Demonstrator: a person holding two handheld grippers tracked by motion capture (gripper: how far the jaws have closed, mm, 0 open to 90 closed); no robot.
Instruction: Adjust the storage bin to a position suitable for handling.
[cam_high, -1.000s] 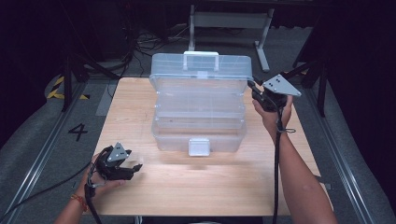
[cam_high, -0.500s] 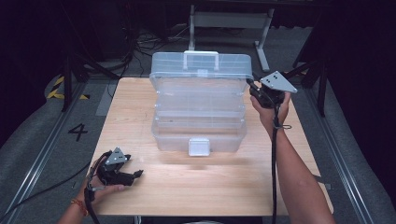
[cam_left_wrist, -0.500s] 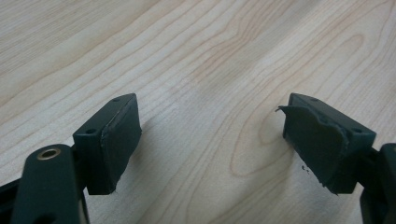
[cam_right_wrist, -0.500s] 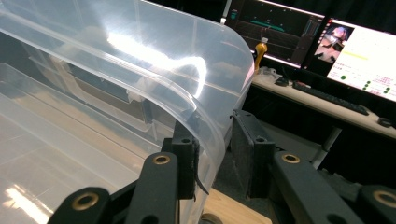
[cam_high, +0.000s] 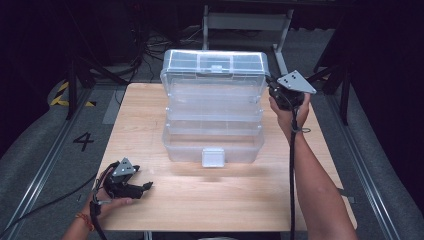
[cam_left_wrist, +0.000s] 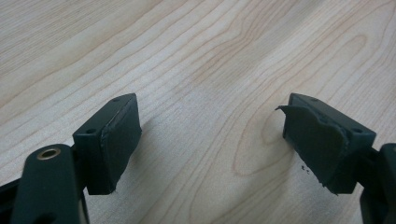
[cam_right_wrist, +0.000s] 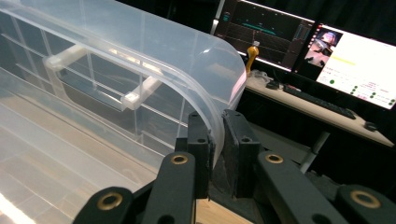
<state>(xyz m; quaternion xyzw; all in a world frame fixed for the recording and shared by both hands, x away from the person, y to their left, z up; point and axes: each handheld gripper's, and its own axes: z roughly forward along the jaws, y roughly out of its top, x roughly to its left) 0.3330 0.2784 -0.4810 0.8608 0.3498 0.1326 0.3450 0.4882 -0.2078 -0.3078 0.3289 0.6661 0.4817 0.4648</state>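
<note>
Wood table in dark room | right gripper just clamped on clear box lid rim | left gripper spread, empty, near-left of box

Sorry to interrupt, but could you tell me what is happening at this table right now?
A person is opening a clear plastic tiered storage box on a wooden table. The right hand-held gripper has just closed its jaws on the rim of the box's lid, which stands raised at the far side with the trays fanned out below. The left hand-held gripper rests near the table's front left corner, jaws open with nothing between them.
</note>
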